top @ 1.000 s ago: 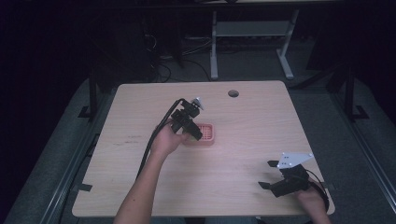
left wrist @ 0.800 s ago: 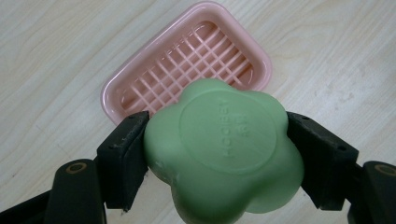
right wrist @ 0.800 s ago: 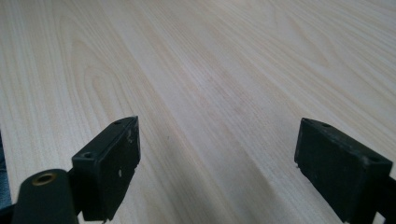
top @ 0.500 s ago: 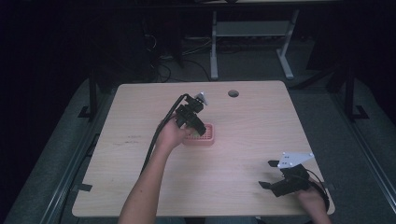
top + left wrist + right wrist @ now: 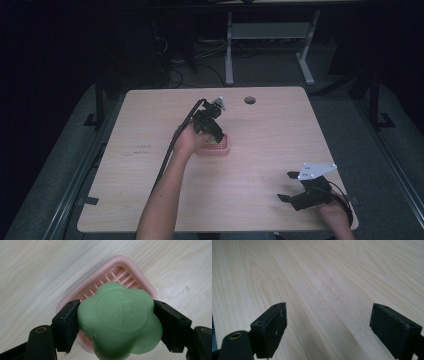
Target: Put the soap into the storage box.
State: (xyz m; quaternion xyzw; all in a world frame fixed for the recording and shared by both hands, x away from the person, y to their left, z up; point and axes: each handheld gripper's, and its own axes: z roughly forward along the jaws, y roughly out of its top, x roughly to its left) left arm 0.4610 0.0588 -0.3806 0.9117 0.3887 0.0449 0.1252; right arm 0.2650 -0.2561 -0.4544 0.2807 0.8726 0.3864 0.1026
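- We see the left claw point(image 5: 117, 322) pinching a green flower-shaped soap point(image 5: 118, 320), one jaw pressed on each side of it
- Directly beyond and beneath the soap lies the pink slatted dish point(image 5: 75, 293), set cornerwise to the jaws; whether the soap touches the slats we cannot tell
- The soap has no clear long axis, so we judge the coming move turns on straight up or down over the dish
- The right claw point(image 5: 292, 187) rests spread and empty near the bench point(image 5: 280, 125) edge, well apart

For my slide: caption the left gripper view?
Left gripper clamps green soap above pink dish.
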